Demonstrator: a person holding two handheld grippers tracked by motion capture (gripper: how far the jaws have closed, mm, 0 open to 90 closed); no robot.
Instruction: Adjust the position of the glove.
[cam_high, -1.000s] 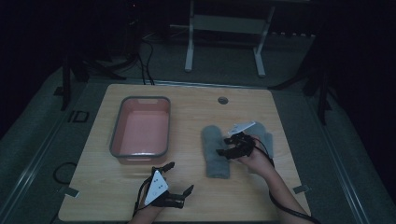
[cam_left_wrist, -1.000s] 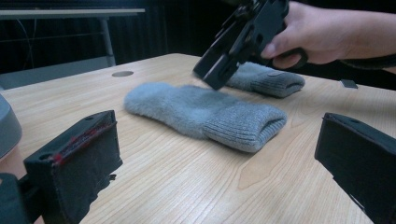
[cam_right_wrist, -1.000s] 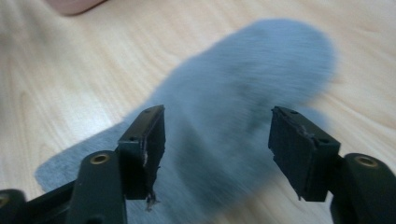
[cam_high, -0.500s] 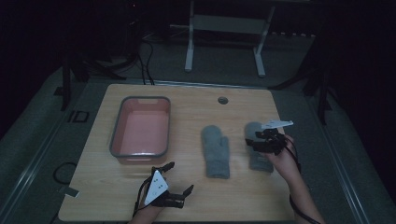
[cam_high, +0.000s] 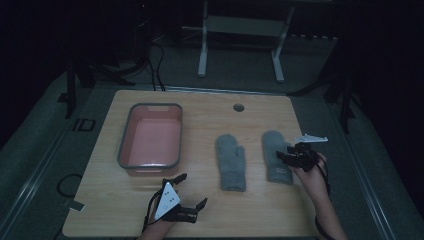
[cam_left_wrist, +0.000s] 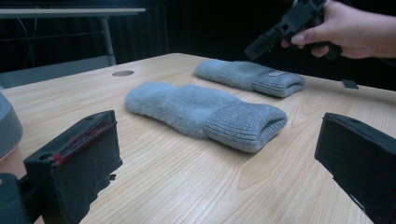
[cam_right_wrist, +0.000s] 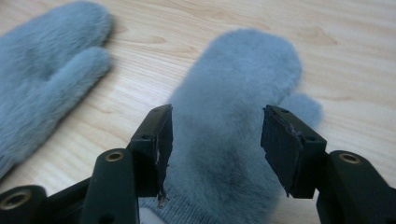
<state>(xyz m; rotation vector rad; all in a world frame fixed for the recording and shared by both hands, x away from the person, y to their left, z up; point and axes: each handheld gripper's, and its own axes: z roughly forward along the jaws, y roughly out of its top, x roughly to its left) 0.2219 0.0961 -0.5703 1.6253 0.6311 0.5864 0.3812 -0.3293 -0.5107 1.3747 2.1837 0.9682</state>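
Two grey fuzzy mittens lie flat, side by side, on the wooden table (cam_high: 320, 210). My right gripper (cam_high: 284, 157) hovers just above the cuff end of the right mitten (cam_high: 272, 147), clear of it. Its jaws have just been closing a little but stay open. In the right gripper view the gripper (cam_right_wrist: 215, 140) frames the right mitten (cam_right_wrist: 233, 93), whose pile lies below the pads without touching them. The left mitten (cam_high: 230, 160) lies apart from both grippers. My left gripper (cam_high: 192, 190) rests open and holds nothing near the table's front edge, facing the left mitten (cam_left_wrist: 205, 109).
A pink tray with a grey rim (cam_high: 125, 145) stands at the left of the table, just beyond my left gripper. A round cable hole (cam_high: 238, 107) sits near the far edge. Metal stand legs and cables occupy the dark floor behind the table.
My right hand has carried its gripper rightwards, from over the left mitten to the right mitten's cuff. The left gripper has stayed put.
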